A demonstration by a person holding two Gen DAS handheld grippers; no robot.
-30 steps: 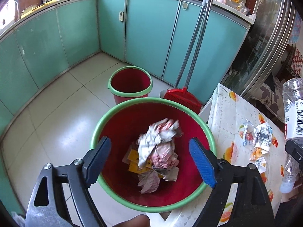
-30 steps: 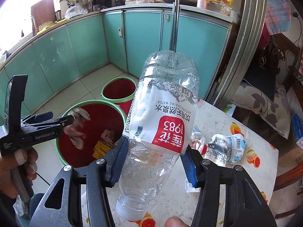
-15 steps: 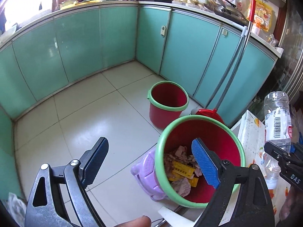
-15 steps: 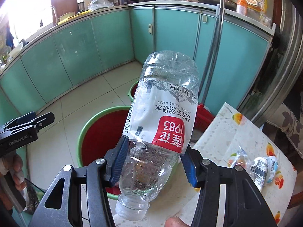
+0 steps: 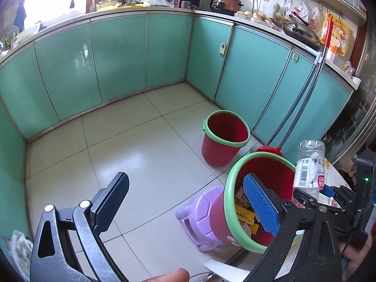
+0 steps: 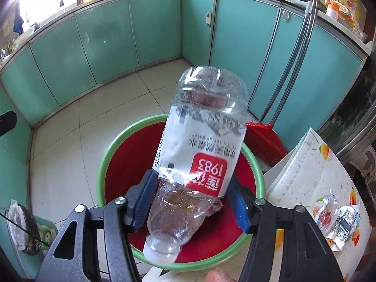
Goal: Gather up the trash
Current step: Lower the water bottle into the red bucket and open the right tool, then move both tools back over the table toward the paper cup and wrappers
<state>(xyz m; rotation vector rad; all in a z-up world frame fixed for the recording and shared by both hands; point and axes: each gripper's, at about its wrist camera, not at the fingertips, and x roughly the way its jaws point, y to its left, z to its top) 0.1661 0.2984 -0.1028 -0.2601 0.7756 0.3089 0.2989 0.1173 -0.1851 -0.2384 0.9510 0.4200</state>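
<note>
My right gripper is shut on a clear plastic water bottle with a red and white label, cap end down, held directly over the red bin with a green rim. In the left wrist view the same bottle and right gripper hang over the bin, which holds crumpled wrappers and yellow packets. My left gripper is open and empty, left of the bin above the floor.
A second smaller red bucket stands on the tiled floor by the teal cabinets. A red broom and dustpan lean on the cabinets. A purple stool supports the bin. The table at right carries crushed wrappers.
My right gripper has carried the bottle left, from over the table to directly above the bin. My left gripper has swung left and away from the bin, still open.
</note>
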